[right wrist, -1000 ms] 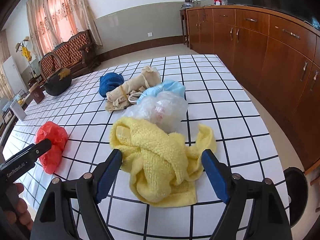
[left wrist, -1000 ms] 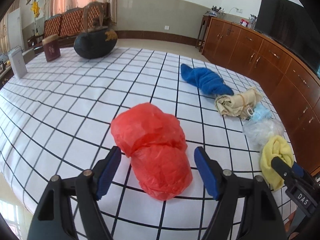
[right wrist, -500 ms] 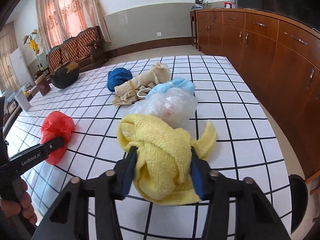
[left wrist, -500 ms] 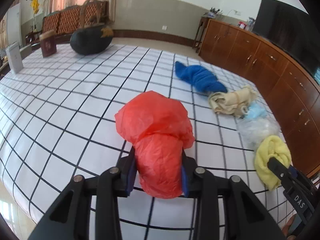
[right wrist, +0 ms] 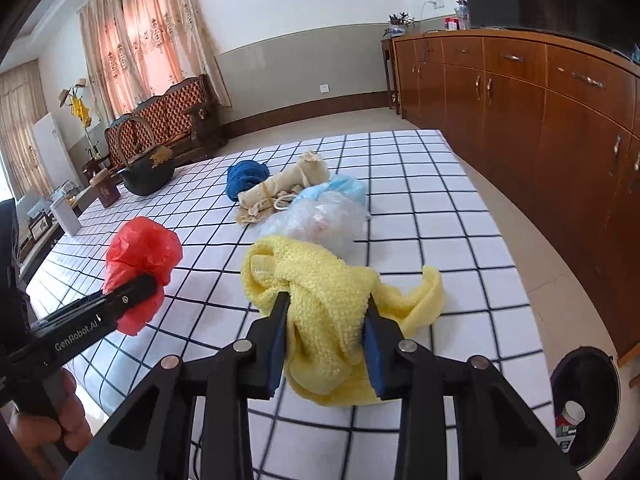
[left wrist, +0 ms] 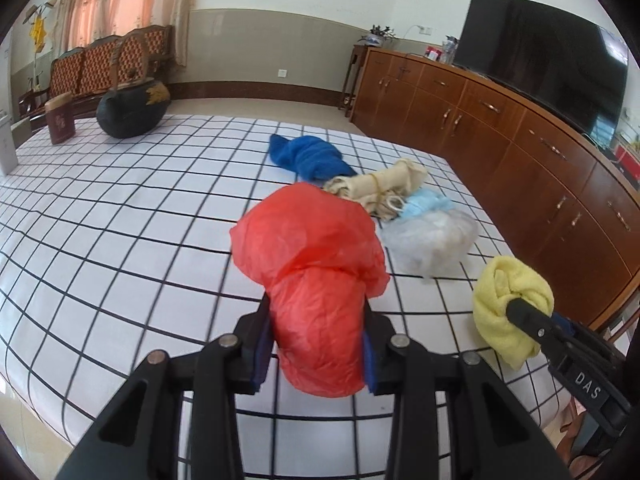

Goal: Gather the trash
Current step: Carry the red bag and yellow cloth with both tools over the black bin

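Checked table (left wrist: 120, 216) across mid-frame. At centre right: blue cloth (left wrist: 308, 156), beige bundle (left wrist: 376, 188), pale blue bag (left wrist: 424, 204), clear bag (left wrist: 432, 240). Upper left: dark basket (left wrist: 132, 108), brown box (left wrist: 60, 122), white box (left wrist: 7, 148).

Dark handled basket (left wrist: 134, 109) on grid-patterned table (left wrist: 120, 216), wooden sideboard (left wrist: 500, 128), black television (left wrist: 540, 52), patterned sofa (right wrist: 168, 116)

plastic bag (left wrist: 316, 280) left | towel (left wrist: 508, 300) right | both on table (left wrist: 120, 216)
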### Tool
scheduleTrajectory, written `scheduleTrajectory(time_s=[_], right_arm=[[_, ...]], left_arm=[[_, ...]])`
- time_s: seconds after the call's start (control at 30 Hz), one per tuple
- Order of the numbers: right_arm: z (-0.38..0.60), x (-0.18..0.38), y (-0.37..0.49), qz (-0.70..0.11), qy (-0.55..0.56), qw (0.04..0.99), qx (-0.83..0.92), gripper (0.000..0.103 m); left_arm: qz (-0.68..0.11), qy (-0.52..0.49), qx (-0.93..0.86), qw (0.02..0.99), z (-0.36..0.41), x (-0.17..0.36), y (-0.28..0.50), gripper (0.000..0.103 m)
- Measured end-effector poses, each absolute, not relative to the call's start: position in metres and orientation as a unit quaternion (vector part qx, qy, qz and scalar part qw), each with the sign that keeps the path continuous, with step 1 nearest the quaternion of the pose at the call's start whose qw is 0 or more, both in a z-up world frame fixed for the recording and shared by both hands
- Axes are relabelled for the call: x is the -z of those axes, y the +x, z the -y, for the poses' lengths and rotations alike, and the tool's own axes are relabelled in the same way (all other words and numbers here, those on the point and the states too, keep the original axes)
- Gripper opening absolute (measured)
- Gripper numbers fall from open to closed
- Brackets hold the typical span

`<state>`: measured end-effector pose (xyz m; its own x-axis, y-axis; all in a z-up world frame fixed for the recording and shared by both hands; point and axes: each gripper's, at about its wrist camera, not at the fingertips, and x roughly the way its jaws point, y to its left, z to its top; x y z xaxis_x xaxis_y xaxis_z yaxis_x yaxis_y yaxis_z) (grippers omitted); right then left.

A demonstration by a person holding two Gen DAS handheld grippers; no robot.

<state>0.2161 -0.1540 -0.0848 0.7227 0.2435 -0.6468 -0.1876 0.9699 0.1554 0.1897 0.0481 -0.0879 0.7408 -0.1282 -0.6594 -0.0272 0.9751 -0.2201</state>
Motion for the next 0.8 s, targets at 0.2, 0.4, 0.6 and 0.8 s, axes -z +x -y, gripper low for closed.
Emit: scheduleTrajectory(time_s=[0.2,0.4,0.6,0.8], right_arm=[[0.182,0.078,0.204,-0.343,0.051,0.933,-0.096,0.035],[0.197,0.077,0.193,-0.342,0.05,0.934,-0.092,0.035],[0.217,0.073,0.182,-0.334,0.053,0.938,-0.078,0.035],[0.251,0.069,0.171,-0.323,0.068,0.943,-0.047,0.035]], left_arm=[[-0.351,-0.093,0.055,0.93,-0.021,0.085,0.18,0.037],[-0.341,-0.086,0.079,0.933,0.001,0.08,0.172,0.037],[-0.342,-0.07,0.11,0.931,0.029,0.079,0.168,0.037],[-0.344,-0.049,0.136,0.928,0.058,0.076,0.167,0.037]])
